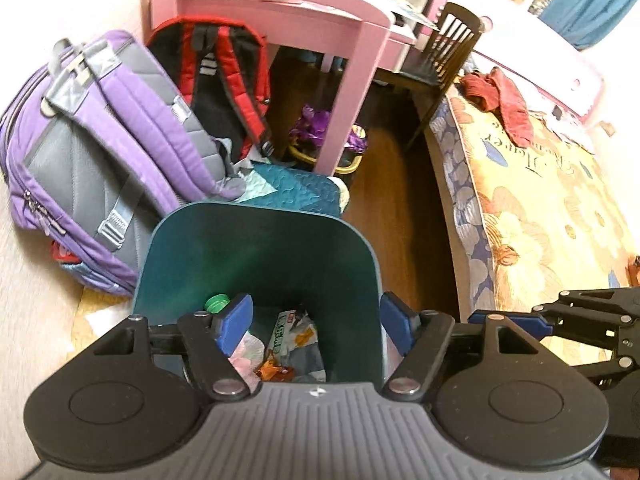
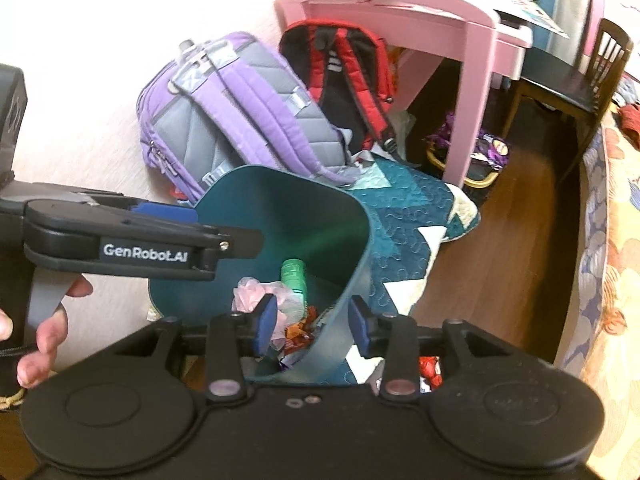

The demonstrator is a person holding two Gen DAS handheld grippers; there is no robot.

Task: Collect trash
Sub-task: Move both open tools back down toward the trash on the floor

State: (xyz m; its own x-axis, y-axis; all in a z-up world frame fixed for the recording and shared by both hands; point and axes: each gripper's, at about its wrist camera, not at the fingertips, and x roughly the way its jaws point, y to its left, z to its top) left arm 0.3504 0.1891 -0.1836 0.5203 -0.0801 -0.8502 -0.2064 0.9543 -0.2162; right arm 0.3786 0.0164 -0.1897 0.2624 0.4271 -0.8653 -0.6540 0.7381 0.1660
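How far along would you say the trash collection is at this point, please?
Done: the teal bin already holds a green-capped bottle, pink tissue and wrappers. In hand: nothing; the left gripper and right gripper are both open above the bin. Possibly left: a red wrapper on the floor beside the bin.

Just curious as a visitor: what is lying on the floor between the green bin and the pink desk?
A teal patchwork quilt covers the floor between the green bin and the pink desk, clearest in the right wrist view.
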